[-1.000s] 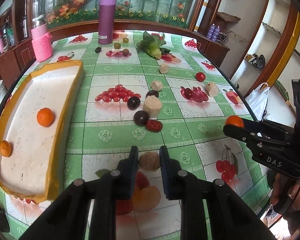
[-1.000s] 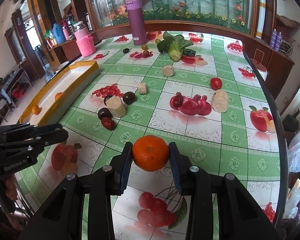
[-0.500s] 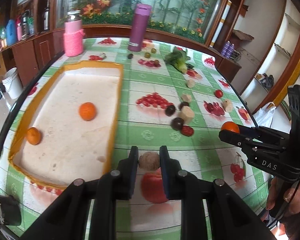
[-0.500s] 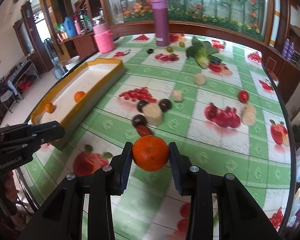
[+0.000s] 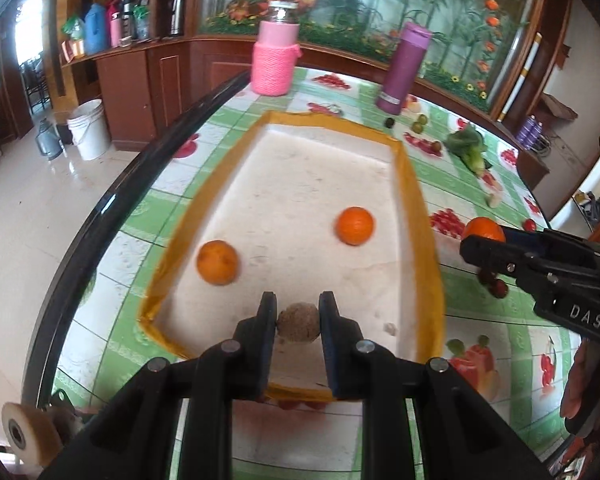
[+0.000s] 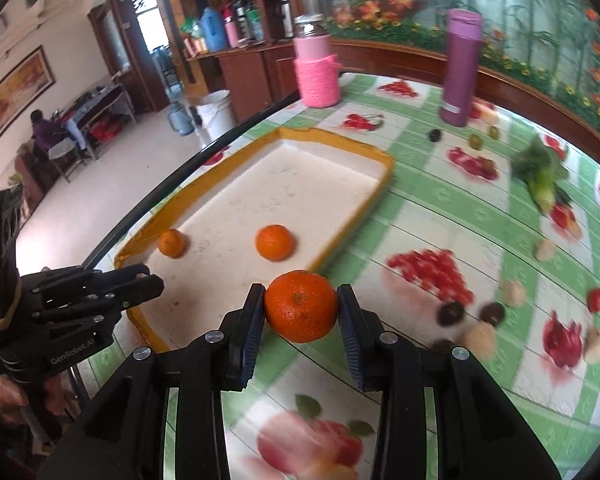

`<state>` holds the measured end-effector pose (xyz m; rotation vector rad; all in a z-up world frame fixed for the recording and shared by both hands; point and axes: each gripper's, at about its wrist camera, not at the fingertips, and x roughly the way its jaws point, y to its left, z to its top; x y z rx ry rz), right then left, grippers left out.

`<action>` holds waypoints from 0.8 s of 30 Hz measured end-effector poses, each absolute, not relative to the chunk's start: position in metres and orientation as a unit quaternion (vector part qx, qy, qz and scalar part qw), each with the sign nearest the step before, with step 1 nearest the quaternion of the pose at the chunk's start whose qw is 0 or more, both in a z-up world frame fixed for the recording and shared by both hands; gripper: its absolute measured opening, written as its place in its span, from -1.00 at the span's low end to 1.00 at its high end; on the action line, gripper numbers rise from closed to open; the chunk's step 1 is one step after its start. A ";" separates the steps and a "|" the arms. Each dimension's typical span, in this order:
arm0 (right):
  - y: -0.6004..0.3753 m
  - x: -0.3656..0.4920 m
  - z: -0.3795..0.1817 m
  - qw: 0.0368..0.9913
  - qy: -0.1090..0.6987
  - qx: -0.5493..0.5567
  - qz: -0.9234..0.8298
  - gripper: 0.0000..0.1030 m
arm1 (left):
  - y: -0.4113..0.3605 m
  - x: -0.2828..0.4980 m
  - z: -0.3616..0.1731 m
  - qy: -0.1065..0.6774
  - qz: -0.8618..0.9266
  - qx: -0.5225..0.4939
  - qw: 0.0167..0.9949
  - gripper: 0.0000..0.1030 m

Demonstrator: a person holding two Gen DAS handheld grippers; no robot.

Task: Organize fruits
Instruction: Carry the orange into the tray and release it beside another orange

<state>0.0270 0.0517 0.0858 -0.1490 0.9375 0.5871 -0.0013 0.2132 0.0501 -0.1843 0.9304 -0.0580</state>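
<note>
My left gripper is shut on a small brown round fruit and holds it over the near end of the yellow-rimmed white tray. Two oranges lie in the tray. My right gripper is shut on an orange, held above the tablecloth just right of the tray. The right gripper also shows in the left wrist view with its orange. The left gripper shows in the right wrist view.
Loose fruits and pale chunks lie on the green tablecloth right of the tray, with a leafy vegetable farther back. A pink jar and a purple flask stand at the far end. The table's dark left edge runs beside the tray.
Both grippers have moved left with their fruit. The left one now hovers over the tray's near end; the right one has come up beside the tray's right rim.
</note>
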 end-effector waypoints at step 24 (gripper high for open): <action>0.128 0.043 0.022 0.806 0.469 -0.195 0.305 -0.31 | 0.228 0.016 0.015 0.479 0.000 -0.067 0.875 -0.53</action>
